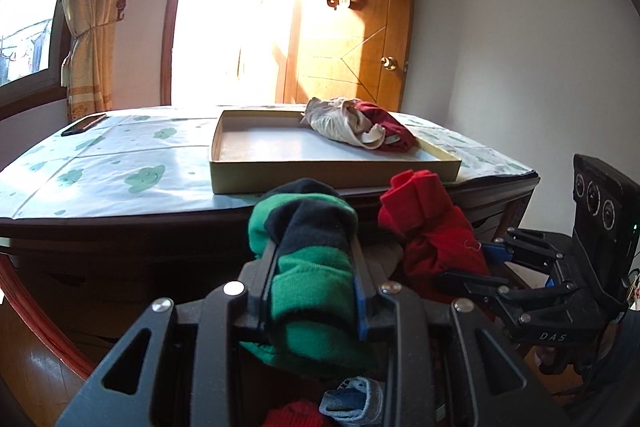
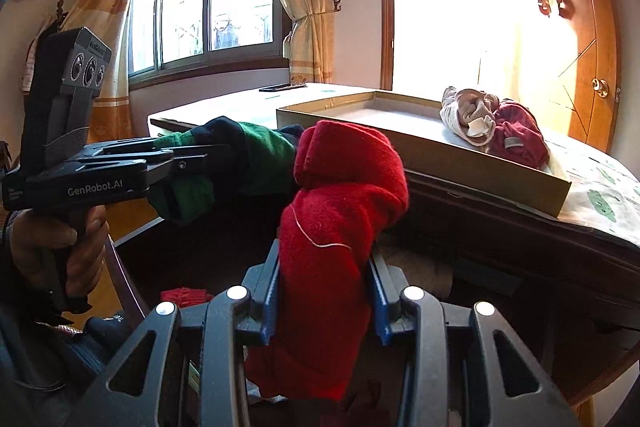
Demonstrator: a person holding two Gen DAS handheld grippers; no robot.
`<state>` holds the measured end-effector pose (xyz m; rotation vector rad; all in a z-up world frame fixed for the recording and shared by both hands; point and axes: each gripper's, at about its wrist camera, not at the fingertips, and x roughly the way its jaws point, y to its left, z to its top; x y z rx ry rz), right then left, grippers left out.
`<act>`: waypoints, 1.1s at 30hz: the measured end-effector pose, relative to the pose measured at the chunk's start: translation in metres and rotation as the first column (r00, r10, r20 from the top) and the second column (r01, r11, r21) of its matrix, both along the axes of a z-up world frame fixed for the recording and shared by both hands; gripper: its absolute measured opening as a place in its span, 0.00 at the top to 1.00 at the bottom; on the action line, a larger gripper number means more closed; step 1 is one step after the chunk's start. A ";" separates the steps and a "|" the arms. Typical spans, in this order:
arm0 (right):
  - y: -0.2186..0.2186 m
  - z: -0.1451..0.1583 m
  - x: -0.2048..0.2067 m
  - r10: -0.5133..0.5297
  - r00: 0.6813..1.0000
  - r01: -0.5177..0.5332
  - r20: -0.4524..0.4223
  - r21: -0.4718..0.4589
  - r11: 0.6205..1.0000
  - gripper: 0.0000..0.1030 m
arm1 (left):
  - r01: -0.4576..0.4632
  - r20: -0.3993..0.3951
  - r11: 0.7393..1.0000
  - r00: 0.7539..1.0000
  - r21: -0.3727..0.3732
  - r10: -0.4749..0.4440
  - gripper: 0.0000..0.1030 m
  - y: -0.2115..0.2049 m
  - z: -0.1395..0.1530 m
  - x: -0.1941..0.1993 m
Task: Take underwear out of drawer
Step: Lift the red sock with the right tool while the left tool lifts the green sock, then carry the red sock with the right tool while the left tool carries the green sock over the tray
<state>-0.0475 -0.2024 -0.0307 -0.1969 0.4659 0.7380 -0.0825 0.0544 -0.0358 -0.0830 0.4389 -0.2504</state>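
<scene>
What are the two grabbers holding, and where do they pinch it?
The left gripper pinches a green and dark rolled garment around its middle. The right gripper pinches a red rolled garment around its middle too.

The tabletop [image 1: 120, 163] is dark wood under a pale cloth printed with green cloud shapes. A shallow cardboard tray [image 1: 320, 179] sits on it near the front edge. In the tray's far right corner lies a heap of cream and maroon garments [image 1: 356, 127]. A dark phone [image 1: 84, 124] lies flat at the far left corner, well apart from the tray.
</scene>
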 end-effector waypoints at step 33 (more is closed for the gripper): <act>-0.010 0.015 -0.014 0.007 0.986 -0.026 0.167 0.111 0.993 0.61 | -0.040 0.210 0.998 0.977 0.042 0.031 0.73 -0.002 0.018 -0.024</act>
